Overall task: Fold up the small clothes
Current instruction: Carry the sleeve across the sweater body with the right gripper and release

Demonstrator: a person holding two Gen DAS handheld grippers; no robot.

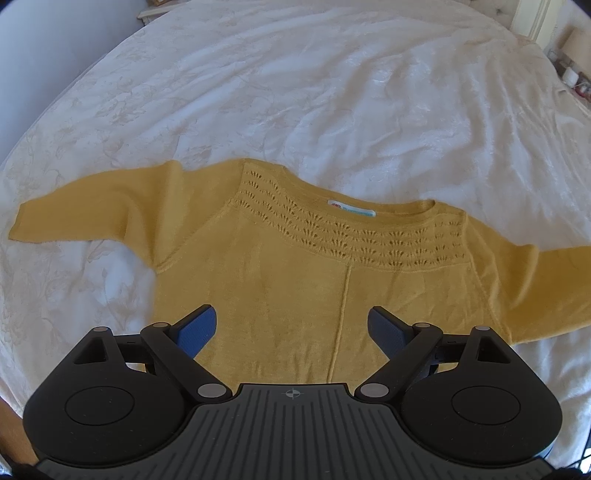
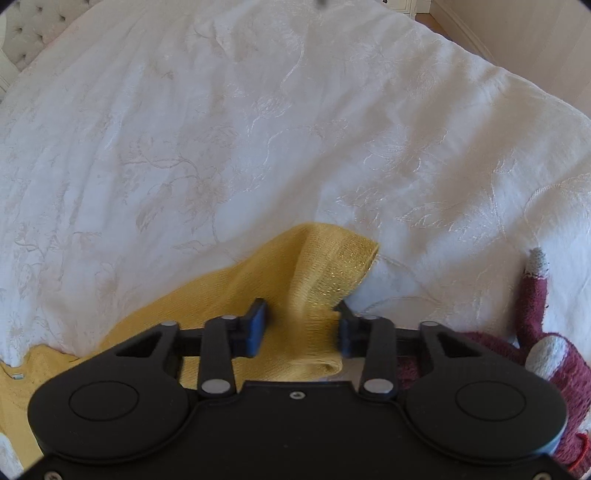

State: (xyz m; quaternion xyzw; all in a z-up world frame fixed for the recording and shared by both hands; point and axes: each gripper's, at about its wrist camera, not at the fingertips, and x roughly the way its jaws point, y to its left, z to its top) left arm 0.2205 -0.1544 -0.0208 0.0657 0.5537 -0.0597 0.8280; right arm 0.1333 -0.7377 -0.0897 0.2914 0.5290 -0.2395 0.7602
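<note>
A mustard-yellow knit sweater lies flat on the white bedspread, neck label facing up and both sleeves spread sideways. My left gripper hovers over the sweater's lower body with its blue pads wide apart and nothing between them. In the right wrist view, the sweater's sleeve is bunched and raised off the bedspread, its cuff curling up. My right gripper has its jaws drawn in on that sleeve, and the fabric fills the gap between the pads.
A maroon knitted glove with pale fingertips lies just right of the right gripper. A tufted headboard shows far left. Small items stand on a bedside surface. The bed's edge and floor are at upper right.
</note>
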